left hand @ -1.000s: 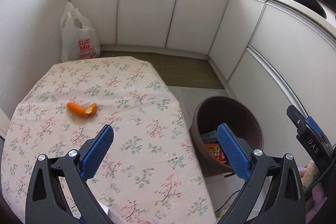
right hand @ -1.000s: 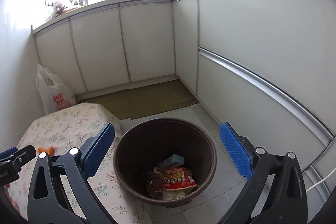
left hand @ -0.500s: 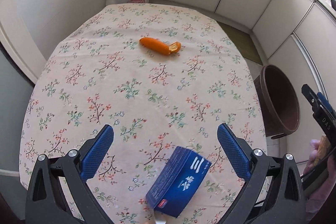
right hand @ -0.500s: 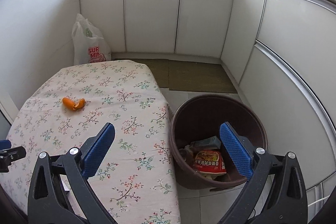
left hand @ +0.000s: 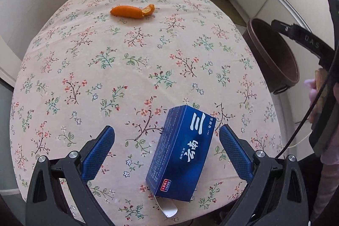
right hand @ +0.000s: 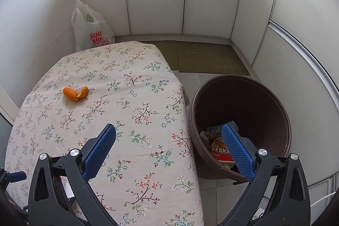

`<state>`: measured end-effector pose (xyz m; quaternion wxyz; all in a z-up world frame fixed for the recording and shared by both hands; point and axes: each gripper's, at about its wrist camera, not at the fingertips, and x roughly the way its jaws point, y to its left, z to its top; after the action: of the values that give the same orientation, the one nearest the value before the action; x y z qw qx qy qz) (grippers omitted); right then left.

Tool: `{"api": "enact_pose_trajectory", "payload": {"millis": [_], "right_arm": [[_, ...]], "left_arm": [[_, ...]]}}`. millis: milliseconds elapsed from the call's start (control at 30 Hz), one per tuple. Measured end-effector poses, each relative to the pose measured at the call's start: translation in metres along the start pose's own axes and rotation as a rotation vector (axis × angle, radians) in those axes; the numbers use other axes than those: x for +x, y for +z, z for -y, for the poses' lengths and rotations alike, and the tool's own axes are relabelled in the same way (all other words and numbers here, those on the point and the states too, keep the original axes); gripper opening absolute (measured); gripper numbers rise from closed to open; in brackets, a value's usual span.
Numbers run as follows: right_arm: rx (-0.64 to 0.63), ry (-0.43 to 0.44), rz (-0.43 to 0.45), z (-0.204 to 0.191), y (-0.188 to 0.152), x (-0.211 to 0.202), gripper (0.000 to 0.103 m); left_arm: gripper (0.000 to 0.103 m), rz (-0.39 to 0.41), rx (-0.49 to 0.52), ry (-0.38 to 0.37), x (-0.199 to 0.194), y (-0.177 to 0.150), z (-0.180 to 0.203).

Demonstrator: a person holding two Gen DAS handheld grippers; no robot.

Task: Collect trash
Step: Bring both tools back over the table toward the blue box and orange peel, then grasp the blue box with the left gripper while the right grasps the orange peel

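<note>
You are working in a white-cabinet kitchen corner, over a table (left hand: 131, 69) draped in a floral cloth, with a brown trash bin (right hand: 250, 111) standing on the tile floor just beside its right edge and already holding wrappers; your left gripper (left hand: 167, 154) is hovering with its blue pads spread wide around the dark blue carton (left hand: 183, 154) near the front edge; your right gripper (right hand: 169, 151) is likewise gaping and empty, straddling the table edge and bin. The carton is lying slanted, its flap (left hand: 167, 208) hanging open toward you, so be turning your wrist to meet its long sides squarely and pinching mid-body, since thin card is likely crushing under a hard squeeze; the orange peel (left hand: 132, 11) is waiting far back. White Chinese characters are running along the carton, too stylised for me to read surely; the plastic bag (right hand: 91, 29) behind is showing red "SUP" over "MIN"; "DAS" is printed on your right tool.
</note>
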<state>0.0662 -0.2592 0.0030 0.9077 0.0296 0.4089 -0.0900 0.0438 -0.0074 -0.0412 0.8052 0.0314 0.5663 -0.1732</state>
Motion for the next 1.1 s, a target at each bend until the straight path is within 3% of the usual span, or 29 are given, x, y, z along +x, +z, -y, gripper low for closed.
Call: {"api": "enact_pose_trajectory", "payload": {"millis": [233, 467, 633, 700, 767, 800, 967, 1100], "right_arm": [[-0.014, -0.003, -0.030, -0.005, -0.002, 0.007, 0.096], [-0.048, 0.000, -0.049, -0.013, -0.003, 0.014, 0.096], [-0.043, 0.007, -0.046, -0.017, -0.001, 0.015, 0.096], [-0.042, 0.010, -0.049, -0.020, 0.000, 0.016, 0.096], [-0.044, 0.015, -0.056, -0.024, 0.000, 0.018, 0.096], [-0.046, 0.019, -0.059, -0.026, 0.000, 0.019, 0.096], [-0.071, 0.036, -0.068, -0.042, 0.002, 0.026, 0.096], [-0.106, 0.046, -0.069, -0.060, 0.003, 0.032, 0.096]], "left_arm": [[0.096, -0.022, 0.089, 0.030, 0.014, -0.006, 0.017], [0.093, -0.021, 0.095, 0.039, 0.021, -0.003, 0.017], [0.075, -0.061, 0.131, 0.047, 0.032, -0.005, 0.025], [0.063, -0.075, 0.137, 0.061, 0.036, -0.007, 0.024], [0.045, -0.083, 0.118, 0.046, 0.038, -0.008, 0.019], [0.044, -0.079, 0.109, 0.043, 0.037, -0.008, 0.016], [0.040, -0.013, 0.101, 0.016, 0.019, -0.008, 0.009], [0.040, 0.131, 0.100, -0.011, -0.013, -0.007, 0.001]]}}
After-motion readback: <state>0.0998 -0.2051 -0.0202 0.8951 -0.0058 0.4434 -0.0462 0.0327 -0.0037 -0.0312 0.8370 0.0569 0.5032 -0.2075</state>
